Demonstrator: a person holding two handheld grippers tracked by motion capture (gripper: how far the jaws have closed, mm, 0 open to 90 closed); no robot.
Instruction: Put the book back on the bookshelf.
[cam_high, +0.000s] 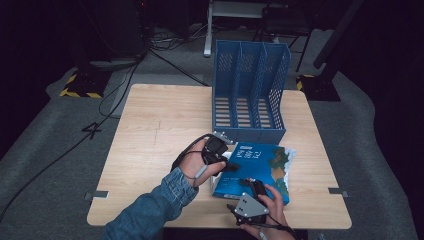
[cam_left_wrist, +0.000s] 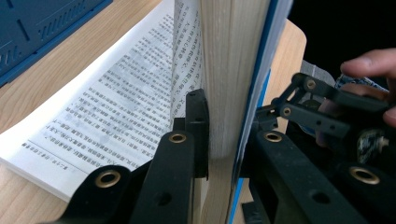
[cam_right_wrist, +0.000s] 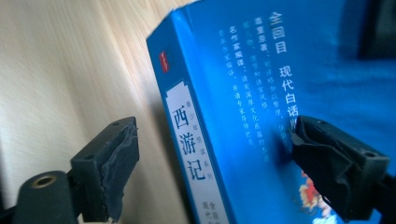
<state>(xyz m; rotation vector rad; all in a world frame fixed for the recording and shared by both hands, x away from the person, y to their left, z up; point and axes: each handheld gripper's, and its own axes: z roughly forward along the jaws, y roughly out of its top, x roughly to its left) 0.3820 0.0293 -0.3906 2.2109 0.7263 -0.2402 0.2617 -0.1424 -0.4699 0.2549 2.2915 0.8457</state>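
High view: a blue paperback book (cam_high: 260, 170) lies at the near middle of the wooden surface (cam_high: 150, 130), just in front of a blue three-slot file rack (cam_high: 250, 90) that stands upright.
Book position: close to the rack's front lip, its cover facing up; some lower pages lie flat on the surface apart from the rest.
Left gripper (cam_high: 222, 162): held in the person's left hand (cam_high: 197, 165), at the book's left edge.
Left gripper view: the fingers (cam_left_wrist: 198, 126) are clamped on a thick block of pages together with the blue cover (cam_left_wrist: 261, 84); that block stands lifted above an open printed page (cam_left_wrist: 107, 107) lying on the surface.
Left fingers state: clenched, grasping the book's upper pages and cover.
Right gripper (cam_high: 257, 192): held in the person's right hand (cam_high: 272, 210) at the near edge of the book, its grey plate on top.
Right gripper view: the fingers (cam_right_wrist: 112, 168) stand apart on either side of the book's spine (cam_right_wrist: 189, 154); one is beside the spine over the bare wood, the other (cam_right_wrist: 336, 163) is against the cover, though contact cannot be told.
Right fingers state: released, straddling the spine without a clear pinch.
Sleeve (cam_high: 150, 210): denim, on the left forearm, entering from the bottom.
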